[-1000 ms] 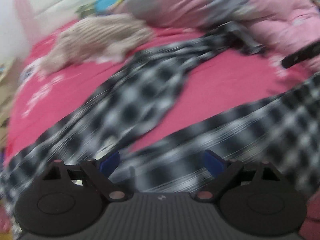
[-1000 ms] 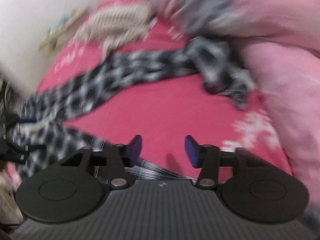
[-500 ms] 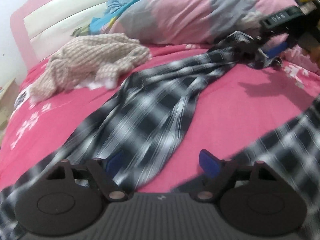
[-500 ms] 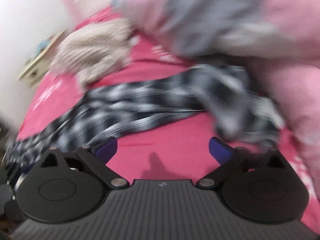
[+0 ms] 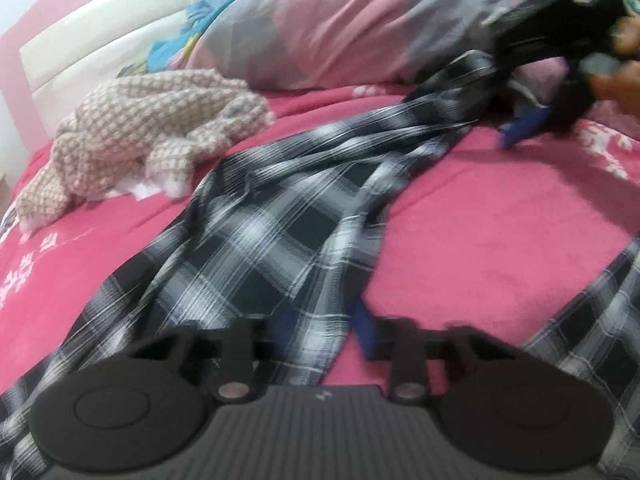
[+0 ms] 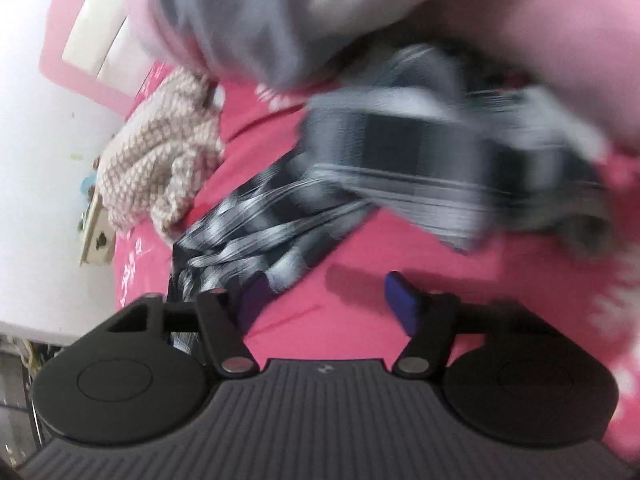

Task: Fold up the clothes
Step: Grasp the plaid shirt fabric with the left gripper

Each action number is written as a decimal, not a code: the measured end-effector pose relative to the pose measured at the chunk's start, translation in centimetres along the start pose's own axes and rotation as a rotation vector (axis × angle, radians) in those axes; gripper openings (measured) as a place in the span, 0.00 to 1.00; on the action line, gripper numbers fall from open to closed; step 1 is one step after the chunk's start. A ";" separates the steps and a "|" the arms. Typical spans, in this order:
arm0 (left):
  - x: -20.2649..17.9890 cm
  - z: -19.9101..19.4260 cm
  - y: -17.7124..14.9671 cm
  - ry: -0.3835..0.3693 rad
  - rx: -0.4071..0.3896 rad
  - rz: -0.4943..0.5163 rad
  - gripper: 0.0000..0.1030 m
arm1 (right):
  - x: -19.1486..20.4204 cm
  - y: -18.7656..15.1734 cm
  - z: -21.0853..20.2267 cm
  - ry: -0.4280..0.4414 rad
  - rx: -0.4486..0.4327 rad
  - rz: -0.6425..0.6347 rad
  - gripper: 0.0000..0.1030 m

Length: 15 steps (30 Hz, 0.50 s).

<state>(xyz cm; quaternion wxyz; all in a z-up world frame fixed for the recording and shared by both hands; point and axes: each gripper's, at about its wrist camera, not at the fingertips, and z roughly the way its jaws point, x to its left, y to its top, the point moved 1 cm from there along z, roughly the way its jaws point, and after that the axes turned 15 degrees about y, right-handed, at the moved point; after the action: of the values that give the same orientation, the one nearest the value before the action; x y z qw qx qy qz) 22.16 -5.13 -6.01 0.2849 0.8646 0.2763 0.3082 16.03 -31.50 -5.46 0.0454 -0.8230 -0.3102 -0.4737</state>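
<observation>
Two grippers reach for a checked shirt lying on a pink bed.

The black-and-white checked shirt [image 5: 280, 216] lies stretched out across the pink bed sheet [image 5: 500, 216], one end bunched up near the pink and grey quilt [image 5: 360, 20]. The left gripper [image 5: 324, 328] has just been closing its jaws, and shirt cloth lies between them; the picture is blurry, so I cannot tell if they pinch it yet. The right gripper [image 6: 328, 300] has just been closing too, but its jaws are spread apart over bare sheet, with the shirt [image 6: 420, 152] just beside one finger. A beige knitted top [image 5: 148, 136] lies crumpled near the headboard [image 5: 100, 28].
</observation>
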 end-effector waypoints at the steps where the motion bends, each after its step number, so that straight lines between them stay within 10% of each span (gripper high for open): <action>1: -0.2 -0.3 -0.1 0.010 -0.017 0.017 0.03 | 0.3 0.1 1.0 -0.001 0.010 -0.008 0.52; 7: -0.6 -2.5 -0.6 -0.008 -0.091 0.083 0.02 | 1.0 0.7 4.2 -0.040 0.013 0.001 0.31; 10: -1.0 -3.3 -1.0 -0.010 -0.117 0.135 0.02 | 0.8 0.9 4.3 -0.088 -0.007 -0.020 0.02; 15: -1.1 -4.1 -1.7 0.003 -0.138 0.161 0.02 | 3.3 -0.7 -0.5 -0.114 -0.062 -0.166 0.01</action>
<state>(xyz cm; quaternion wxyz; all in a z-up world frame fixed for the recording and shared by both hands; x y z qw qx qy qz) 18.11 -3.39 -4.88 0.3174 0.8620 0.1845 0.3496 16.42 -29.60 -2.68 -0.0372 -0.8210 -0.3646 -0.4378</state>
